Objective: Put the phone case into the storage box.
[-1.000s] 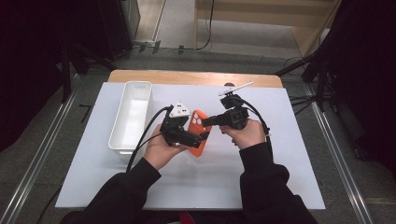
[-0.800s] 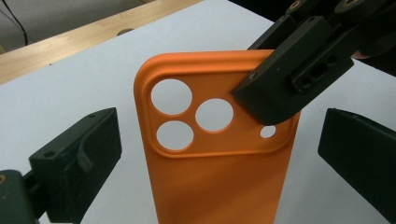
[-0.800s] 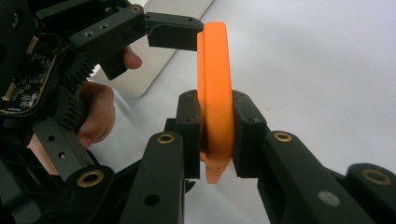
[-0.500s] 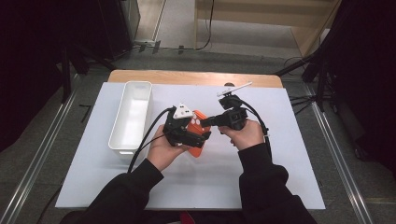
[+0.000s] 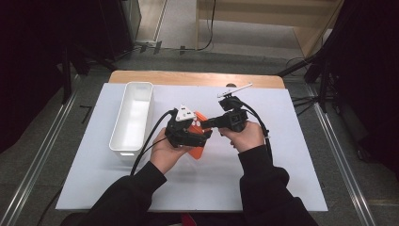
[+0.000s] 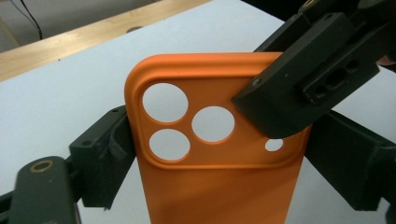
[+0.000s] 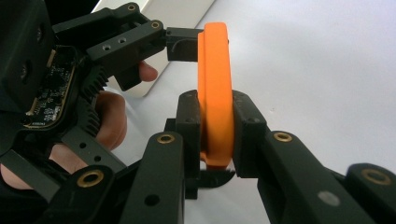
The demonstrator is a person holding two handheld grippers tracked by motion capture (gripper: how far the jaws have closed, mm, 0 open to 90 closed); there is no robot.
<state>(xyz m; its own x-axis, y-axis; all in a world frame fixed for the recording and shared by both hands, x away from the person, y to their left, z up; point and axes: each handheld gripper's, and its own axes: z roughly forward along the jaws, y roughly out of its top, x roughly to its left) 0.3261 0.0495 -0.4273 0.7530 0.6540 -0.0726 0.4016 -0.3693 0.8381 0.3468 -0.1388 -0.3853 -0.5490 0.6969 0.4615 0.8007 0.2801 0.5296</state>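
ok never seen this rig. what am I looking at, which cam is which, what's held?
No robot here: a person holds a two-jaw gripper in each hand at a white table. The high view looks down from above; the other two pictures come from cameras riding on each gripper.

The right gripper is clamped across the thin edge of an orange phone case. The left gripper straddles the case's width; its jaws have just been closing and look to sit at the case's side edges, though I can't tell if they press yet. An empty white bin stands to the left.

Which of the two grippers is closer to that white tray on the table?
The left. The left gripper sits just beside the white tray, while the right gripper, clamping the orange phone case, reaches in from farther off.
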